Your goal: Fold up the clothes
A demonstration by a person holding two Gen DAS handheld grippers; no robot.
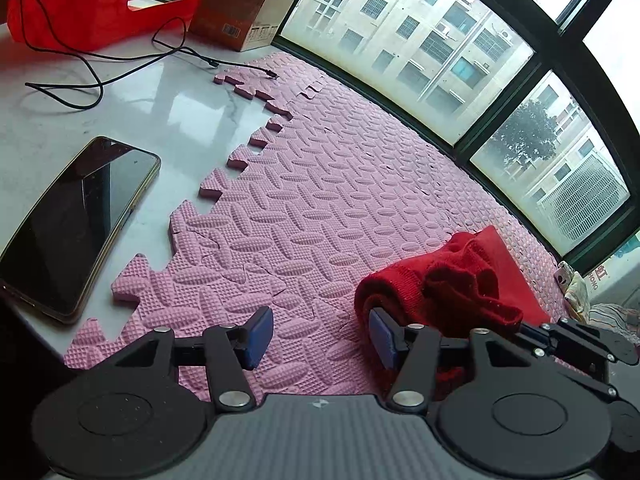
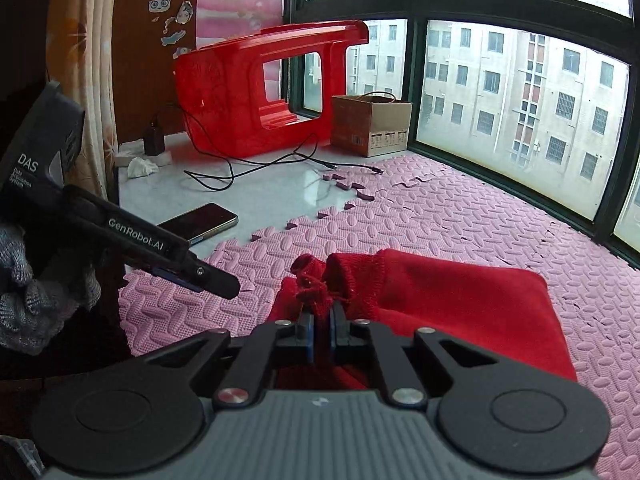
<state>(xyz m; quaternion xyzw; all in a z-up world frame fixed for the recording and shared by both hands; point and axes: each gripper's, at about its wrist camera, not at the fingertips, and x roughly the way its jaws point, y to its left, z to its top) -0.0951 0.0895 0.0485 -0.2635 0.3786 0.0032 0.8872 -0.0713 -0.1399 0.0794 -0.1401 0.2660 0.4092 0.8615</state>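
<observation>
Mid-fold, I reckon: the red knit garment [image 2: 460,304] lies part folded on the pink foam mat [image 2: 460,216] by the window, body flat, a bunched cuff or sleeve end raised at its near edge. My right gripper [image 2: 322,330] is clenched on that bunched bit, fabric pinched btwn the blue pads. My left gripper [image 1: 320,338] stands released, nothing btwn its pads; its right pad sits just beside the rolled edge of the garment, w/o gripping it. Next move, as I judge it: carry the pinched end over the flat body and lay it down, left jaws steadying or taking the rolled edge. Phone [image 1: 68,228] lies well apart on the sill.
</observation>
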